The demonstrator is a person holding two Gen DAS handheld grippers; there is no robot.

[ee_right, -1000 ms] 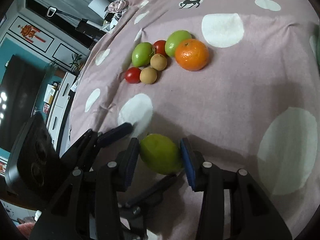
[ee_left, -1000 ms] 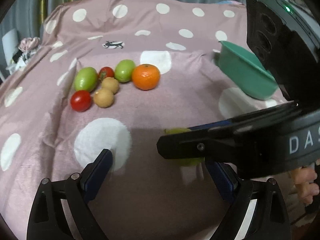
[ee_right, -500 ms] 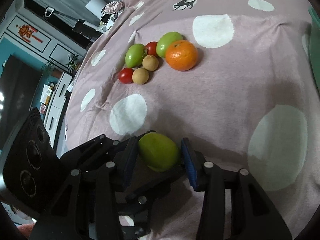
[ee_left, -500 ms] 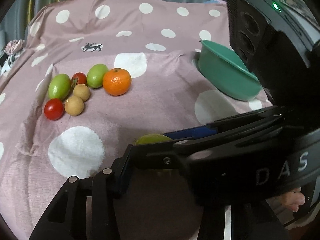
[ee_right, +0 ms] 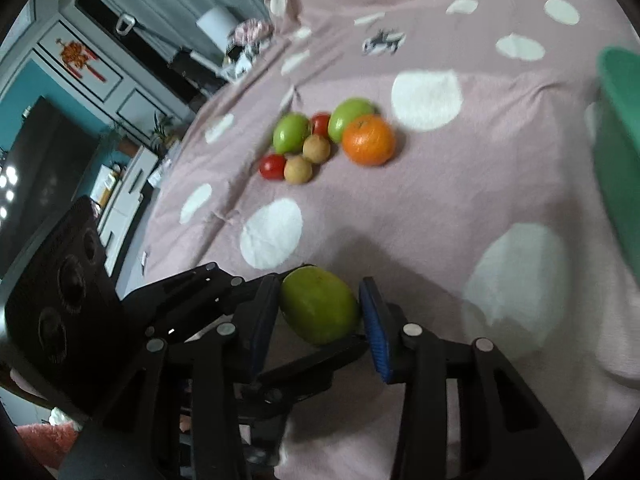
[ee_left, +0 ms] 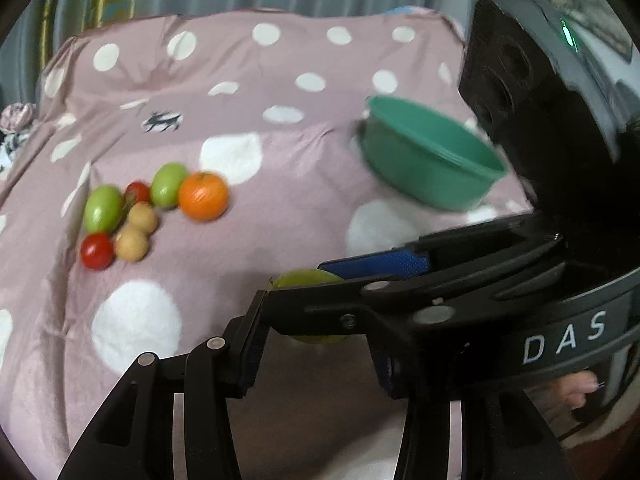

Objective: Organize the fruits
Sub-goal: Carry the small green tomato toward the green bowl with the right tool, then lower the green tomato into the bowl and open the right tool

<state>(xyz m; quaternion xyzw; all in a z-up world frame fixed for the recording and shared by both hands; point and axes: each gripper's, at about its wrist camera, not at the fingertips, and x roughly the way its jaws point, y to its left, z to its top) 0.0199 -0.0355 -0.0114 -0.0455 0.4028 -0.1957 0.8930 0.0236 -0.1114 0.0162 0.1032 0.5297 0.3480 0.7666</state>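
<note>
While the right hand-held gripper [ee_right: 320,306] is clamped on the green fruit [ee_right: 316,314] at lower centre, the left hand-held gripper [ee_left: 316,342] sits crossed against it, jaws narrow; cannot tell whether they press the fruit. Orange [ee_left: 203,196] and smaller fruits sit grouped at left on the spotted cloth [ee_left: 288,208], green bowl [ee_left: 424,168] upper right.

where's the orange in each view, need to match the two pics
Left wrist: the orange lies left of centre, at the right end of the fruit cluster.
Right wrist: the orange lies above centre, again at the cluster's right end.
Shared landmark: the green bowl, right of the orange in both.
</note>
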